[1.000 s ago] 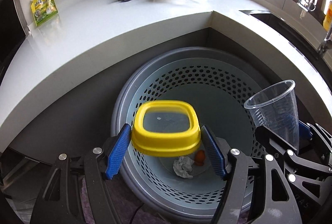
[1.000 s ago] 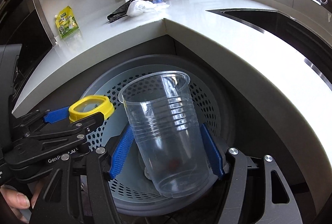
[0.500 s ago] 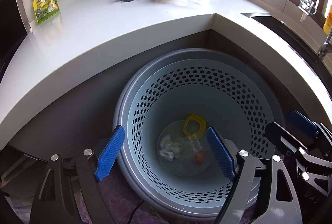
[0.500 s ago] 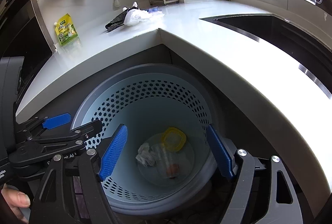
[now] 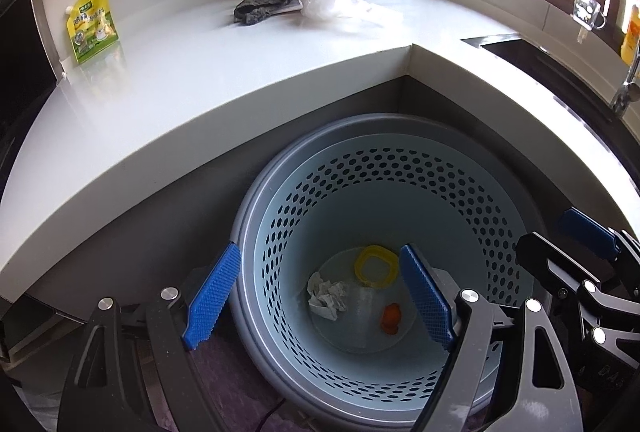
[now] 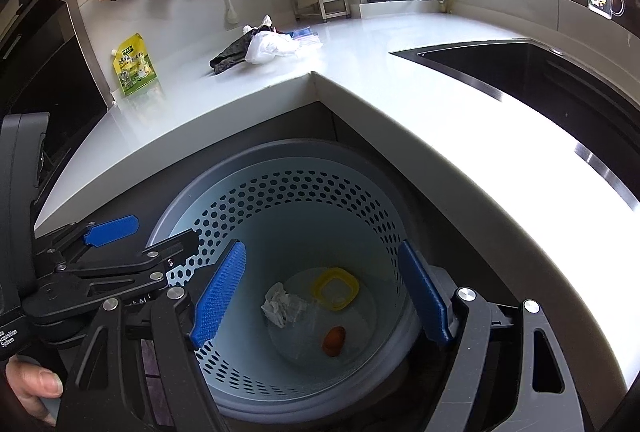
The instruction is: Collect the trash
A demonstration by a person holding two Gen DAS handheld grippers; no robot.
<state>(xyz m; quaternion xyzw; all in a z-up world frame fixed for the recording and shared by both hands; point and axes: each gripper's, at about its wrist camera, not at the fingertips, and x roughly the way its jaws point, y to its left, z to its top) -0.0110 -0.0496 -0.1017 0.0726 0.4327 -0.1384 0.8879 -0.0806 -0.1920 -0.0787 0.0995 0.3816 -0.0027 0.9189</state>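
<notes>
A pale blue perforated bin (image 5: 460, 176) (image 6: 360, 176) stands on the floor under the counter corner. At its bottom lie a yellow-rimmed lid (image 5: 376, 266) (image 6: 335, 288), a crumpled white paper (image 5: 326, 295) (image 6: 282, 303), a clear plastic cup (image 5: 362, 298), hard to make out, and an orange scrap (image 5: 391, 318) (image 6: 334, 340). My left gripper (image 5: 318, 298) is open and empty above the bin's near rim. My right gripper (image 6: 320, 296) is open and empty above the bin too, just right of the left one.
The white L-shaped counter (image 5: 192, 72) (image 6: 400, 80) wraps around the bin. On it lie a dark cloth (image 5: 264, 6) (image 6: 230, 54), a white plastic bag (image 5: 332, 2) (image 6: 268, 46) and a yellow-green pouch (image 5: 92, 24) (image 6: 134, 64). A dark sink (image 6: 540, 72) is at the right.
One second ago my left gripper held the yellow lid and my right held the clear cup. Both opened and the items dropped into the bin. Both grippers have since drawn back slightly.
</notes>
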